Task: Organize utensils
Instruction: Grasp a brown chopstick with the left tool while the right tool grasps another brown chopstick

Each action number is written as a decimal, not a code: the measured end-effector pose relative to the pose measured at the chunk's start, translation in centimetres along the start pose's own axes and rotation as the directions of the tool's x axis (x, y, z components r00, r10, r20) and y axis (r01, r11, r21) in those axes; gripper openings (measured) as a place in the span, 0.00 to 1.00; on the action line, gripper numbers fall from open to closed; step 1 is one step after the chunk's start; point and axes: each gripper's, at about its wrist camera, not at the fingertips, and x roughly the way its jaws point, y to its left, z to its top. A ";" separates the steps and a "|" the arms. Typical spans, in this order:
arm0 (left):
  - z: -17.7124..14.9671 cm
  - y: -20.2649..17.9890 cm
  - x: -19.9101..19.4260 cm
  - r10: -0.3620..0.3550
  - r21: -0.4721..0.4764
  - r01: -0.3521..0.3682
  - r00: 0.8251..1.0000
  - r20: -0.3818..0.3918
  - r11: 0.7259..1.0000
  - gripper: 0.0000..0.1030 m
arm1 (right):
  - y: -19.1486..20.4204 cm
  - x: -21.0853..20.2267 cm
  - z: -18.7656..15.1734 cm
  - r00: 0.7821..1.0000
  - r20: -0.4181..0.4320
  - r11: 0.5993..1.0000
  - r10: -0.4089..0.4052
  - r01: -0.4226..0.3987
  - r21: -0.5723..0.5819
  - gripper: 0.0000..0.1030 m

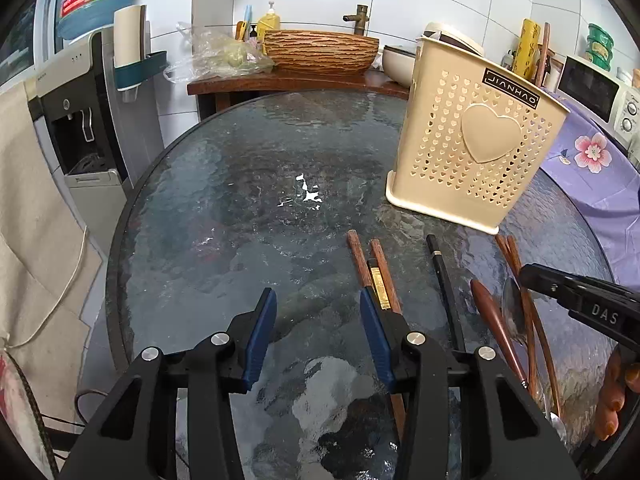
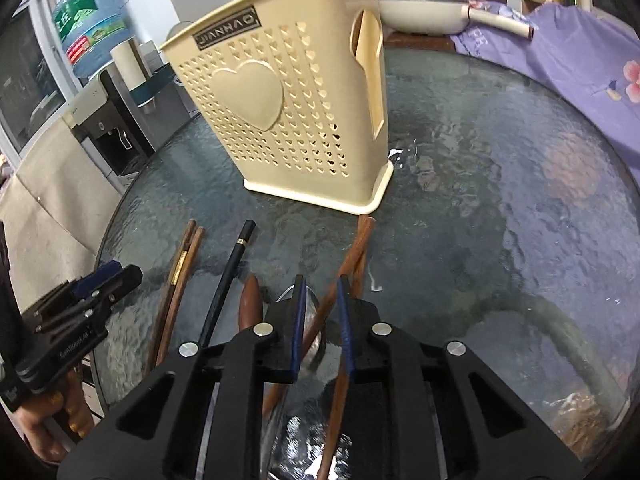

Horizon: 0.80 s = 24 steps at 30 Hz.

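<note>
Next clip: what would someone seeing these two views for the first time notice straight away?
The tall cream plastic utensil holder with heart-shaped holes stands upright on the round dark glass table. In front of it lie loose reddish-brown wooden chopsticks, a black chopstick and a metal spoon. The right gripper has its jaws narrowed around a brown chopstick; the left gripper hangs open over bare glass.

Left hand-held gripper (image 1: 318, 300) jaws apart, right hand-held gripper (image 2: 322, 284) jaws narrowly apart, both angled downward
</note>
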 end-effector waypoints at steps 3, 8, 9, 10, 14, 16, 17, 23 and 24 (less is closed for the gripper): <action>0.2 -0.3 0.3 -0.009 0.015 0.009 1.000 -0.006 1.000 0.41 | 0.0 0.6 0.2 1.000 -0.015 1.000 -0.003 0.003 0.012 0.13; 1.4 -0.8 1.5 -0.025 0.024 0.025 1.000 -0.016 0.999 0.41 | -0.2 1.4 0.5 1.000 -0.028 0.999 0.000 0.001 0.035 0.09; 1.8 -0.9 1.9 -0.028 0.028 0.028 0.999 -0.023 0.999 0.41 | -0.3 1.5 0.6 1.000 -0.030 0.999 -0.002 0.003 0.037 0.08; 2.1 -0.8 2.3 -0.030 0.028 0.031 0.999 -0.030 0.999 0.40 | -0.5 1.6 0.7 1.000 -0.031 0.999 -0.002 0.004 0.040 0.07; 3.1 -1.1 3.8 -0.042 0.040 0.044 0.997 -0.062 0.998 0.38 | -0.6 1.8 1.1 0.999 -0.035 0.999 -0.007 0.009 0.036 0.07; 3.4 -1.4 4.6 -0.026 0.057 0.030 0.997 -0.074 0.998 0.36 | -0.6 1.9 1.3 0.999 -0.037 0.999 -0.009 0.010 0.033 0.07; 3.5 -1.5 4.9 -0.023 0.060 0.028 0.996 -0.082 0.998 0.35 | -0.6 2.0 1.4 0.999 -0.038 0.999 -0.009 0.011 0.033 0.07; 3.7 -1.9 6.0 -0.015 0.084 0.024 0.994 -0.105 0.996 0.24 | -0.7 2.3 2.1 0.999 -0.045 0.999 -0.017 0.019 0.040 0.07; 3.7 -1.9 6.0 -0.008 0.088 0.017 0.995 -0.104 0.996 0.22 | -0.7 2.4 2.2 0.999 -0.047 0.999 -0.020 0.022 0.041 0.07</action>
